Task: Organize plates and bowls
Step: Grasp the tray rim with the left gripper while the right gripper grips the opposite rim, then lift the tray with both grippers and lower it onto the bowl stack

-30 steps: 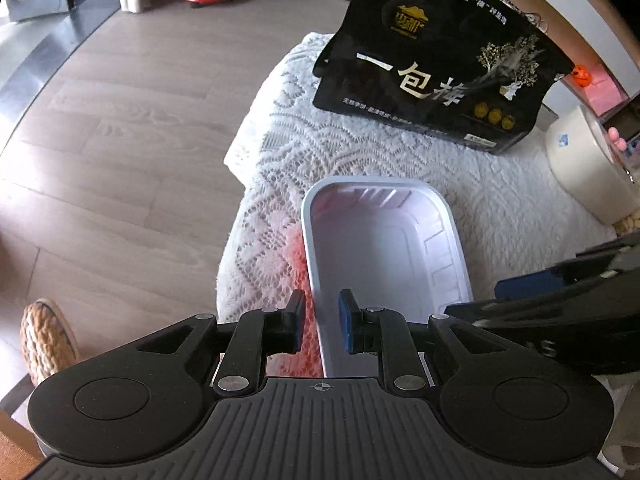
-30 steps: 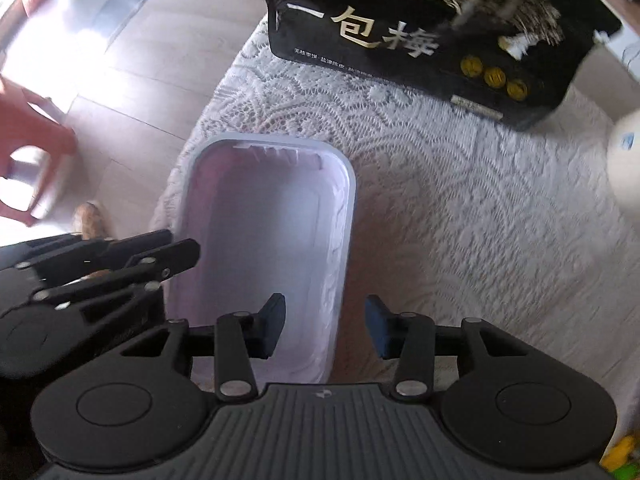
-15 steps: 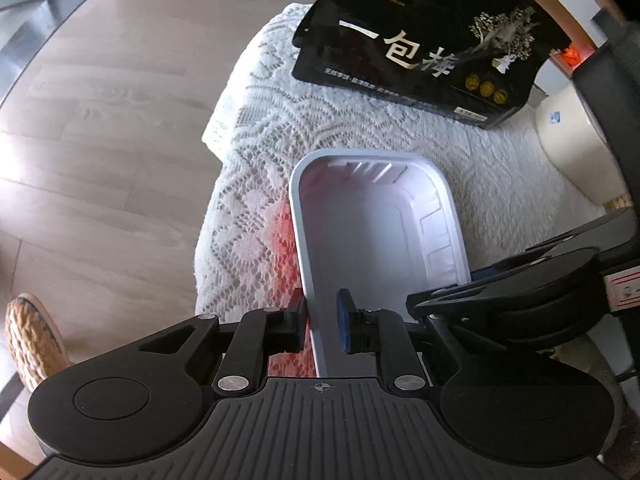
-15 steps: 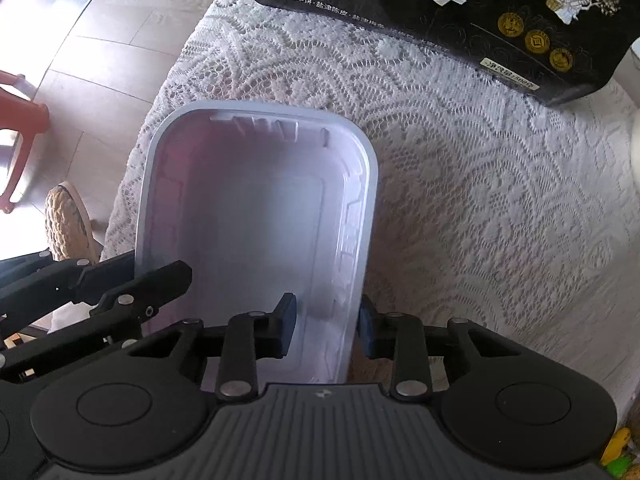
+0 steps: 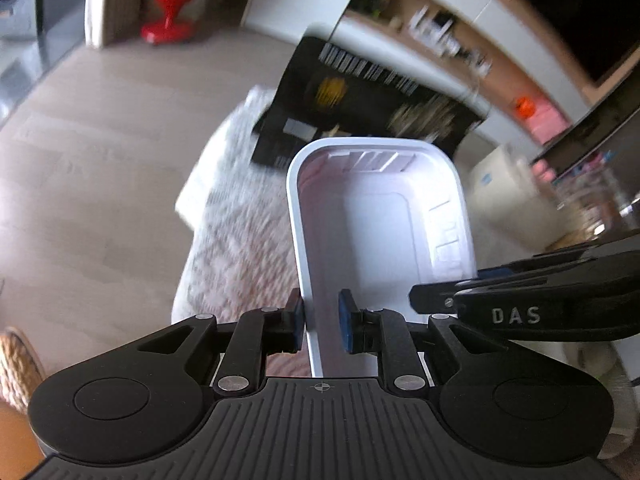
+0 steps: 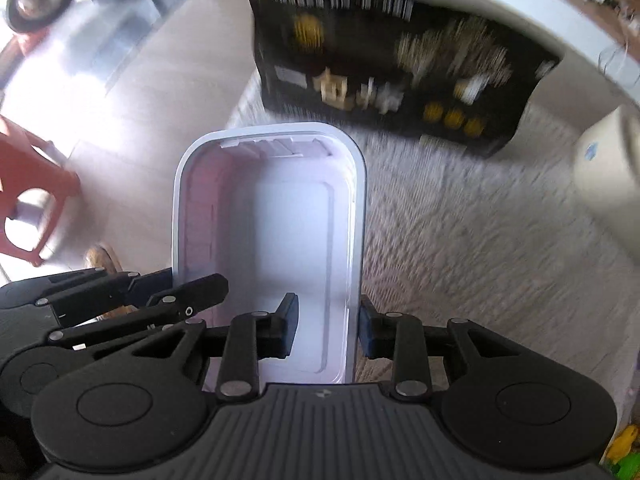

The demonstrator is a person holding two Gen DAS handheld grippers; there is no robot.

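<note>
A white rectangular plastic bowl (image 5: 380, 224) is held between both grippers above the lace-covered table (image 5: 236, 248). My left gripper (image 5: 321, 326) is shut on the bowl's left wall at its near end. My right gripper (image 6: 325, 326) is shut on the bowl's right wall (image 6: 352, 280). The bowl (image 6: 276, 232) is empty and tilted up at its far end. The right gripper's fingers (image 5: 520, 280) show at the right of the left wrist view. The left gripper's fingers (image 6: 120, 292) show at the left of the right wrist view.
A large black gift bag (image 6: 400, 64) stands at the far side of the table. A cream cylindrical container (image 6: 608, 184) stands at the right. A red stool (image 6: 28, 184) and a woven slipper (image 6: 100, 258) are on the wooden floor at the left.
Both grippers have lifted the bowl off the table and tipped its far end up. The background is motion-blurred. The right gripper closed on the right wall between one second ago and half a second ago.
</note>
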